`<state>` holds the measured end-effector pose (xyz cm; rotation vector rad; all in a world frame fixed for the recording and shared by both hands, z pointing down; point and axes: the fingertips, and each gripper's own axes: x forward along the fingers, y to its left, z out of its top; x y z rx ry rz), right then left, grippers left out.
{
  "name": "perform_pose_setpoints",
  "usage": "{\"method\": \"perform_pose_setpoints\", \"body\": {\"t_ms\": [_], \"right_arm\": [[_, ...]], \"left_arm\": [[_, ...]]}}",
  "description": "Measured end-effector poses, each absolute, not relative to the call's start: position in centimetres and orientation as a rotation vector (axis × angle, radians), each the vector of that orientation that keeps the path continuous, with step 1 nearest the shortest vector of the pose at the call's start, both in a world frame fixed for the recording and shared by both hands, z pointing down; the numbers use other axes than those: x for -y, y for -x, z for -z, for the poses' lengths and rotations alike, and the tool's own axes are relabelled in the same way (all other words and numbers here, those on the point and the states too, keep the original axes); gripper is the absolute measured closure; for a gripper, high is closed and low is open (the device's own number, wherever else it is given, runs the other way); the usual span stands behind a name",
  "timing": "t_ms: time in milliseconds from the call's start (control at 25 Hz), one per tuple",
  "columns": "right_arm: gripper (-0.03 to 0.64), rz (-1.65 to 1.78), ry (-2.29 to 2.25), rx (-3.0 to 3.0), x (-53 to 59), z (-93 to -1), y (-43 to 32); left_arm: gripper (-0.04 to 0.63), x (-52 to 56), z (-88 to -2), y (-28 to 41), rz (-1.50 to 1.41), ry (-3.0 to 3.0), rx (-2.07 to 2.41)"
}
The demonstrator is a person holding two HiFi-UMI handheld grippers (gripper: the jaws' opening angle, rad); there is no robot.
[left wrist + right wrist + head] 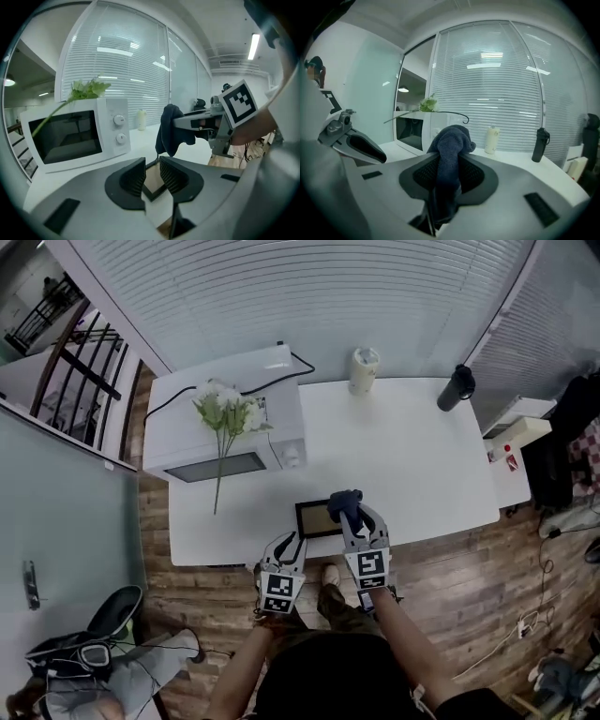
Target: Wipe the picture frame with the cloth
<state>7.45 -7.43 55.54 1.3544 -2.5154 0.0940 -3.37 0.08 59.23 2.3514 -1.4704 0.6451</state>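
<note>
The right gripper (pixel 450 174) pinched the cloth (pixel 451 140) between its fingers (pixel 423 177) for wiping. The left gripper (pixel 152 171) had its fingers apart, likely to steady the picture frame (pixel 314 518).

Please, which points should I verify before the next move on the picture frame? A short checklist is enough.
1. Cloth clamped in right gripper: ok.
2. Left gripper jaws apart, nothing pinched: ok.
3. Picture frame lying flat on the table, near its front edge: ok.
4. Left gripper steadying the frame: not ok, pads not on it.
5. Cloth touching the frame: cannot tell.
6. Microwave and flowers apart from the frame: ok.
</note>
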Motion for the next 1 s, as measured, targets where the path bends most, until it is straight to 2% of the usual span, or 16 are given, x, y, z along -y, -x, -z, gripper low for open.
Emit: {"method": "perform_pose_setpoints", "body": {"t_ms": [200,440,720,1000], "right_arm": [[0.538,-0.211,-1.361,2.374,9.2,-61.1,-7.8],[0.537,-0.309,-1.269,2.212,10.2,-66.7,-7.1],[0.537,-0.321,-1.184,2.101,10.5,-70.7,-6.4],[0.537,-0.296,-1.154,2.072,10.7,-71.4,-3.8]], "left_arm": [[0.463,0.8,-65.2,3.3,-0.791,-2.339,1.301],[0.453,1.1,-69.8,4.0,-0.864,-2.224,1.217],[0.439,1.2,-71.4,3.8,-0.807,-2.162,1.193],[0.459,1.4,-71.5,3.6,-0.82,-2.19,1.128]]}}
